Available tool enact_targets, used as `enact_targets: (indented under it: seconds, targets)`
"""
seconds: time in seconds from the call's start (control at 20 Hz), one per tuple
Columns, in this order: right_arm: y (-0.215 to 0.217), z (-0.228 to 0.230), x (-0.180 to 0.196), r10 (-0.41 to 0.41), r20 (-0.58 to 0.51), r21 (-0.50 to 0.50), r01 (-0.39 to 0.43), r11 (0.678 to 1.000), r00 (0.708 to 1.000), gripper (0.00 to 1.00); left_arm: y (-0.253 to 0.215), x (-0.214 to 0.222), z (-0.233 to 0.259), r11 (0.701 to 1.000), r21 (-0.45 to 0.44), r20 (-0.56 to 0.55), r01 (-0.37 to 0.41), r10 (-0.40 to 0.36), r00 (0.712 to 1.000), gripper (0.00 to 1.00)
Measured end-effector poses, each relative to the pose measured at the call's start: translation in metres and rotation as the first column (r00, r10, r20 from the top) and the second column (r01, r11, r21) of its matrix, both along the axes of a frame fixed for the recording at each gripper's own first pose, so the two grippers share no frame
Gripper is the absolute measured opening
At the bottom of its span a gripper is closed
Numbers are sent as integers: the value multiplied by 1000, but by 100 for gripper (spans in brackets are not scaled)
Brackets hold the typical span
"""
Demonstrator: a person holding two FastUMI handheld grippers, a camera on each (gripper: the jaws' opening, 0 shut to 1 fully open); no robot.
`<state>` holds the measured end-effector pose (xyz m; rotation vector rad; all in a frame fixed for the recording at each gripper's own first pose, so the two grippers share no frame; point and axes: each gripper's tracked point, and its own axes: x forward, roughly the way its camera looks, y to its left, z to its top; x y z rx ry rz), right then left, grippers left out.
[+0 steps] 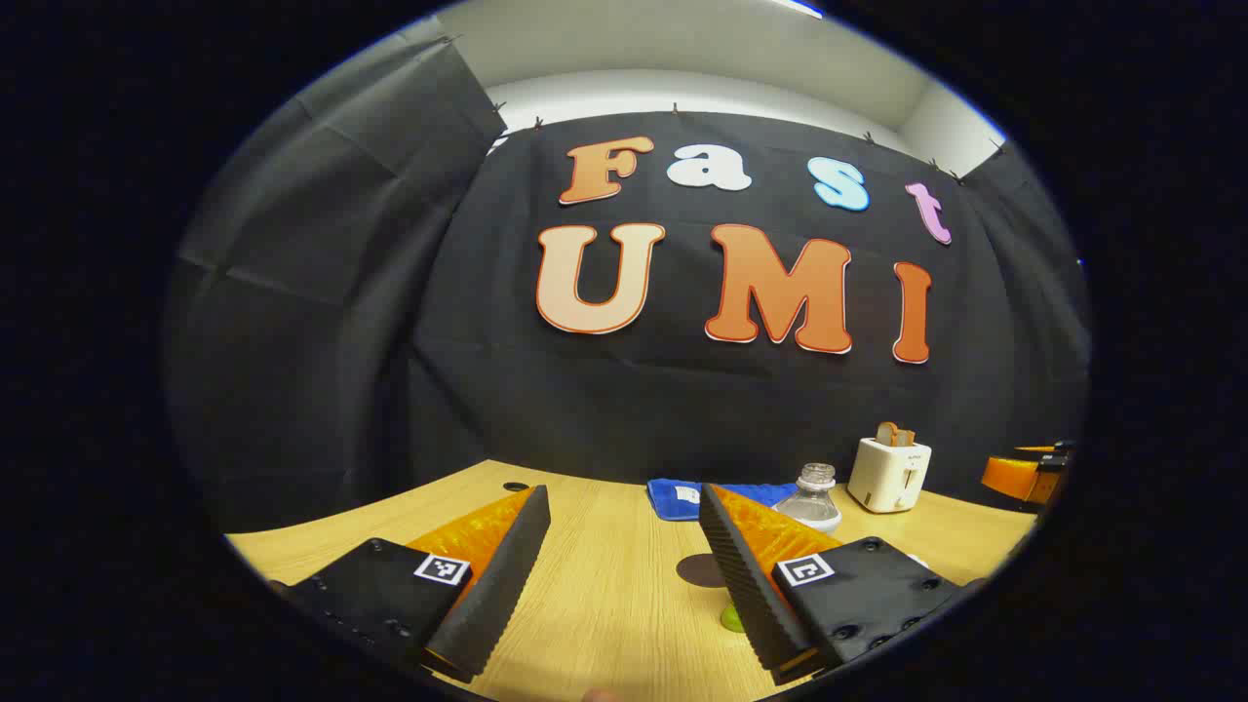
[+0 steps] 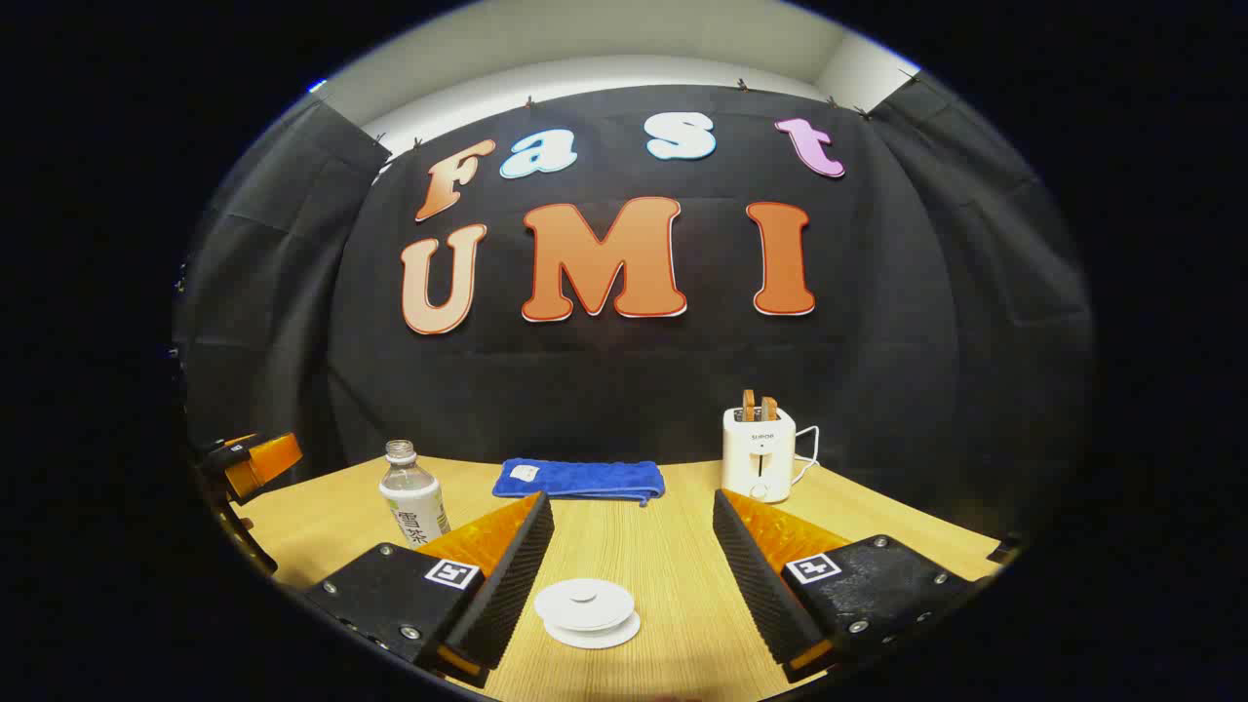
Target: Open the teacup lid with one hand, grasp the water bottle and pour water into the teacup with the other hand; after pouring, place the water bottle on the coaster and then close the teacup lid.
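Left gripper [image 1: 624,575]: the two fingers stand well apart and hold nothing, with bare table [image 1: 604,604] between them. Behind the right-hand finger, at about 4 o'clock in the left gripper view, lies a dark round coaster [image 1: 700,569], partly hidden by that finger; a small green object [image 1: 731,616] sits just below it, too far covered to identify. Further out, at roughly 3 o'clock from the finger gap, the water bottle [image 1: 812,497] stands upright with its cap off. A folded blue cloth [image 1: 682,497] lies just to the bottle's left against the rear of the table, and a white toaster [image 1: 889,473] with slices in its slots stands to the bottle's right. At the far 3 o'clock edge of the left gripper view the other gripper appears in part.

Right gripper [image 2: 632,575]: the fingers are likewise spread wide and empty. The teacup [image 2: 588,612], white, with its lid [image 2: 583,597] seated on top, rests on the table [image 2: 643,546] at 6 o'clock in the right gripper view, between the two fingers and nearer the left-hand one, touching neither. The water bottle [image 2: 413,507] stands upright at 9 o'clock, beyond the left-hand finger. The blue cloth [image 2: 580,481] lies at 12 o'clock from the teacup, along the back edge of the table, and the toaster [image 2: 759,454] stands at about 1 o'clock. The other gripper [image 2: 249,466] shows at the far 9 o'clock edge; whether its fingers are apart cannot be told from here.
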<state>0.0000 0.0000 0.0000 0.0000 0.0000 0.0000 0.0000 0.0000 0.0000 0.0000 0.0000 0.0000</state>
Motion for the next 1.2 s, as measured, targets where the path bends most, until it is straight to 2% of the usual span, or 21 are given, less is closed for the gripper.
enact_targets:
  seconds: [0.15,0.45,0.85,1.2]
  targets:
    - [-12,4,-1,-39,13,-23,39,999,999,98,-9,1,-1,1000,8,0,29,-29,1000,99]
    - [-23,1,0,-62,3,-7,62,998,998,98,-24,4,-6,998,-3,-14,71,-71,997,99]
    - [-12,-5,4,-38,-5,-35,38,999,999,98,-20,9,-18,999,4,-34,53,-53,998,99]
    - [-2,-24,14,-24,-52,-59,21,998,998,98,-20,10,-21,998,53,-32,44,-43,999,99]
